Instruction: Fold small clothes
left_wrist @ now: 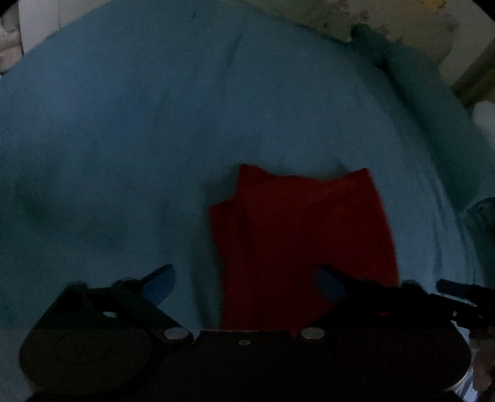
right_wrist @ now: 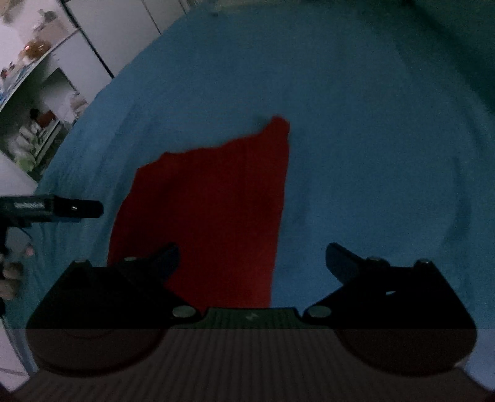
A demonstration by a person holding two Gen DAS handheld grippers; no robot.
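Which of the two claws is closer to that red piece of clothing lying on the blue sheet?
Hard to call. The left claw hangs open with the red cloth between its fingers; the right claw hangs open partly over the cloth's right edge. Neither grips it.

Dim light — a blue bedsheet (right_wrist: 371,139) fills both views; white cabinets (right_wrist: 123,27) and cluttered shelves (right_wrist: 34,92) stand at its far left edge.

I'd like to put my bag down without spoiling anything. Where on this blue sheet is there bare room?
The blue sheet is bare to the left of the red garment and beyond its far edge, in the left wrist view. The right wrist view shows more open sheet on the garment's right. It is crowded only near the garment, where the open left gripper and right gripper hover.
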